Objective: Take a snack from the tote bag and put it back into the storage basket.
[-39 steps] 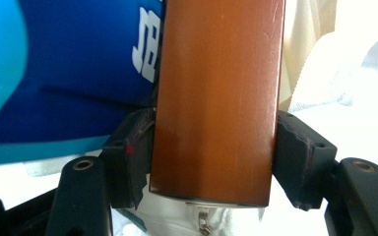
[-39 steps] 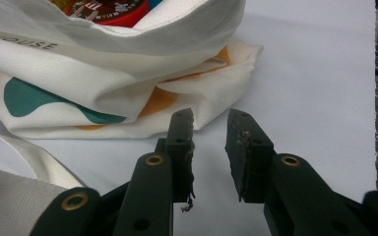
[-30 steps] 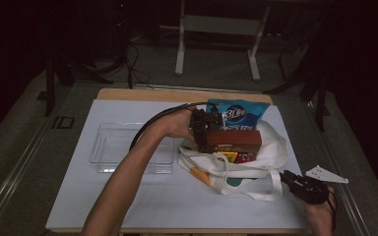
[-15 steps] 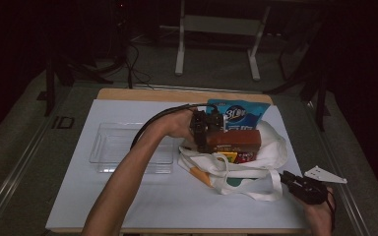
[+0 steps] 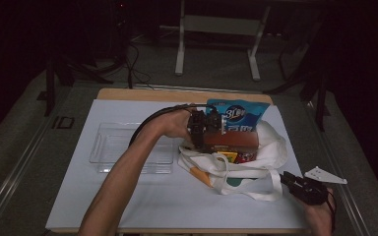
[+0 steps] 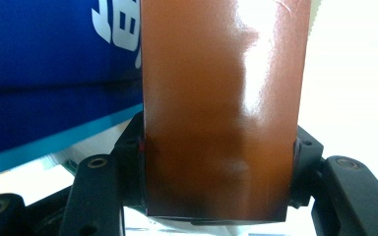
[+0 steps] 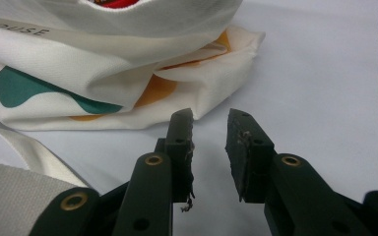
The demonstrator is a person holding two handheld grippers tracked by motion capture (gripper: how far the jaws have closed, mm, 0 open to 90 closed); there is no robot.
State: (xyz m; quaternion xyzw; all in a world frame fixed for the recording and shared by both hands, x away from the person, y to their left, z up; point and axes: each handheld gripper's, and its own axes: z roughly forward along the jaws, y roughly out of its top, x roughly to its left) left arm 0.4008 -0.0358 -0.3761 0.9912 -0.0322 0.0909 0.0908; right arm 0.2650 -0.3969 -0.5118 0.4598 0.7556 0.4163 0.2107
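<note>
Your left gripper (image 5: pixel 203 129) pinches the brown box (image 5: pixel 230 140) above the tote bag (image 5: pixel 270 150), its long side running left-right; the blue packet (image 5: pixel 237 116) sits just behind. Your right gripper (image 7: pixel 209 129) rests with jaws spread near the bag

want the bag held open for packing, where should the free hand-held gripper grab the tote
Take the loose strap loop lying flat in front of the tote bag, coming low from the person's side with the right hand-held gripper, open just short of the cloth.
</note>
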